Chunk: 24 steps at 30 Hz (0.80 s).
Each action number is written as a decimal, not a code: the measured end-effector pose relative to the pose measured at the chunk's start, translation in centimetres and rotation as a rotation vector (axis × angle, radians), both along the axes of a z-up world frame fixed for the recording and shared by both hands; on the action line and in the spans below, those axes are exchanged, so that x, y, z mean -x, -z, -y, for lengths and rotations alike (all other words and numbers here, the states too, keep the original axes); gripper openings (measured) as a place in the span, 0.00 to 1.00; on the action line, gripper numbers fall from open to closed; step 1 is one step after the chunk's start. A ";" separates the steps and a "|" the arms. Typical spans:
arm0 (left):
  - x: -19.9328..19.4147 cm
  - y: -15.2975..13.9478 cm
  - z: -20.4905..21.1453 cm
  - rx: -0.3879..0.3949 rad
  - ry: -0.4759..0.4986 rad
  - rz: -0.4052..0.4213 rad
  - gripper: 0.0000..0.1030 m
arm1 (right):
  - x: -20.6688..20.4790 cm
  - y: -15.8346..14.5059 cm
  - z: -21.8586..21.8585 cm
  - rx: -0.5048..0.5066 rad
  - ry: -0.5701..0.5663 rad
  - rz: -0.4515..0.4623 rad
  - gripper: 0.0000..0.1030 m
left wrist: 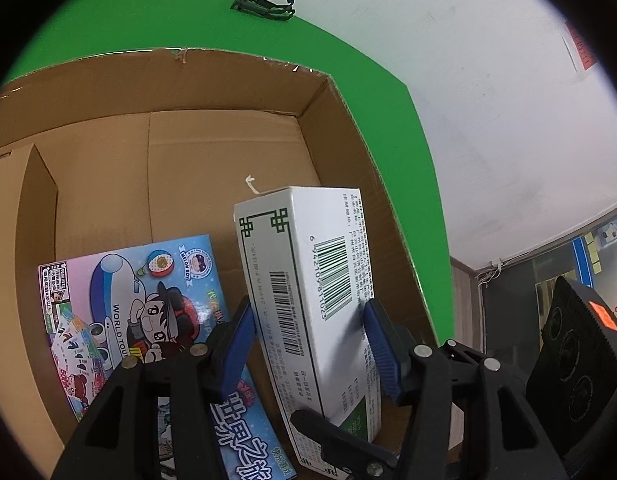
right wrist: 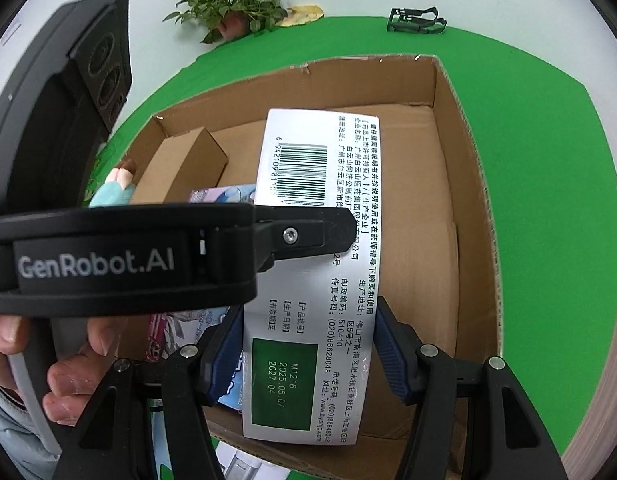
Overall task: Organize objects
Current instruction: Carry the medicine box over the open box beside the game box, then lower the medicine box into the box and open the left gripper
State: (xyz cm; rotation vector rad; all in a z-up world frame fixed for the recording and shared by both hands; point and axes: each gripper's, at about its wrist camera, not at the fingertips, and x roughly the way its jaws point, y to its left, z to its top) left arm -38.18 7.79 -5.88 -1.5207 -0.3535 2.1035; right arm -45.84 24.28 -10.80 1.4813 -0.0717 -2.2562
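A long white medicine box [left wrist: 308, 260] with barcodes and green trim hangs tilted over the open cardboard carton [left wrist: 228, 80]. My left gripper [left wrist: 308, 312] has its blue pads [left wrist: 382, 344] pressed on both long sides of the box. In the right wrist view the same white box [right wrist: 316, 152] sits between the pads of my right gripper [right wrist: 308, 320], which is shut on its lower end. The left gripper [right wrist: 292, 236] crosses this view and clamps the box higher up. A hand [right wrist: 68, 380] holds that tool.
Inside the carton [right wrist: 468, 160] lie a colourful cartoon game box [left wrist: 140, 300] and a small brown carton [right wrist: 180, 164]. A plush doll [right wrist: 116, 188] leans at its left rim. A green mat [right wrist: 528, 160] carries a black frame [right wrist: 416, 20] and a potted plant [right wrist: 236, 0].
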 end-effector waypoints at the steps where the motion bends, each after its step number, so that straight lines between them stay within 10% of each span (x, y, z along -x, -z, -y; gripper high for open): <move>1: -0.1 0.0 0.0 0.008 0.001 -0.001 0.53 | 0.1 0.2 0.0 0.000 -0.002 0.002 0.57; 24: -2.4 -2.0 4.4 0.038 -0.054 -0.056 0.53 | 1.1 2.5 1.3 -0.073 0.008 0.120 0.61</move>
